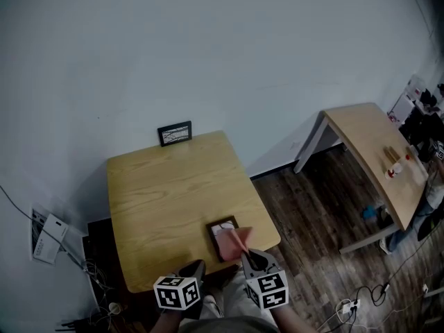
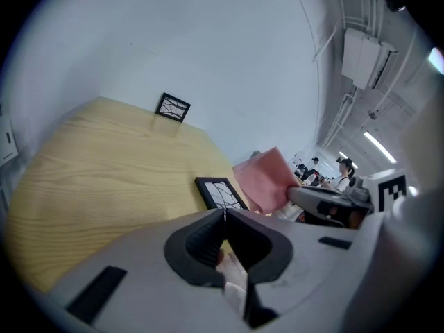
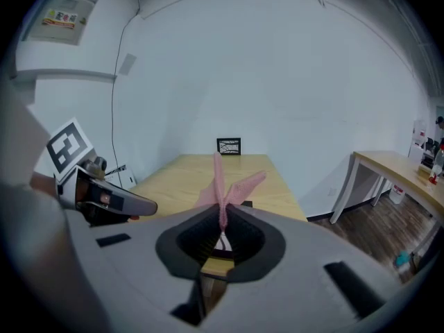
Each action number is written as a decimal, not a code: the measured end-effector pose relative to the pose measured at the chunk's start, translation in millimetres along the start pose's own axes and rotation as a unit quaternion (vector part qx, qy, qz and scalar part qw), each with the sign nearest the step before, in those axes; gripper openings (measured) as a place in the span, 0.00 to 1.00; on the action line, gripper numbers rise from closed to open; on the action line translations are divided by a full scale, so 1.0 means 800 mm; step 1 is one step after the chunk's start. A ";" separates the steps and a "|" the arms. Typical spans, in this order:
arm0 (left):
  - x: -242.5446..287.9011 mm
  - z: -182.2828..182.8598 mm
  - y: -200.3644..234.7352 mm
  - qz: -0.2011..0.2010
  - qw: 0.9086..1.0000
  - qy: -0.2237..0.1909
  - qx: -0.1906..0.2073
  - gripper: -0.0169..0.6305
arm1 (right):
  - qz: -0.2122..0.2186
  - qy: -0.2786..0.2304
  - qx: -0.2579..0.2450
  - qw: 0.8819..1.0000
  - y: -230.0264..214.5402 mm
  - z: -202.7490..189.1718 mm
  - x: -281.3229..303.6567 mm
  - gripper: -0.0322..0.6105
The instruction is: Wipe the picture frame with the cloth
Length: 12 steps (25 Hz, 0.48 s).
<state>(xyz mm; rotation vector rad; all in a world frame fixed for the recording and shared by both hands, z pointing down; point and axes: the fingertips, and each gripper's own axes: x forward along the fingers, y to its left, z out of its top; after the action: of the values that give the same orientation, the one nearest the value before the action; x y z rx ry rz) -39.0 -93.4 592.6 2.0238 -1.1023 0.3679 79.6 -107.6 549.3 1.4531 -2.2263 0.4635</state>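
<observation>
A small black picture frame lies flat near the front right edge of the wooden table; it also shows in the left gripper view. A pink cloth hangs over the frame's near side, pinched in my right gripper. In the right gripper view the cloth rises from between the closed jaws of the right gripper. My left gripper is just left of the frame at the table's front edge. Seen from its own view, the left gripper is shut with nothing in it.
A second black frame stands upright against the wall at the table's far edge. Another wooden table with small items stands to the right. Cables and a power strip lie on the dark floor.
</observation>
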 end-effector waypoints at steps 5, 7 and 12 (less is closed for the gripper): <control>-0.025 0.009 -0.002 -0.004 1.000 -0.019 0.006 0.03 | 0.001 -0.028 0.005 1.000 0.017 0.013 -0.022 0.06; -0.037 0.012 0.000 -0.005 1.000 -0.028 0.004 0.03 | 0.002 -0.037 0.006 0.999 0.026 0.019 -0.029 0.06; -0.061 0.019 0.002 -0.007 0.999 -0.052 -0.001 0.03 | 0.011 -0.054 0.003 0.998 0.046 0.029 -0.048 0.06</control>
<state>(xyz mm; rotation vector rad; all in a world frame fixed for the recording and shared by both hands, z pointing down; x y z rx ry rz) -70.3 -77.0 555.5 2.0676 -1.1500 0.2575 55.5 -75.4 507.9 1.4910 -2.3286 0.4079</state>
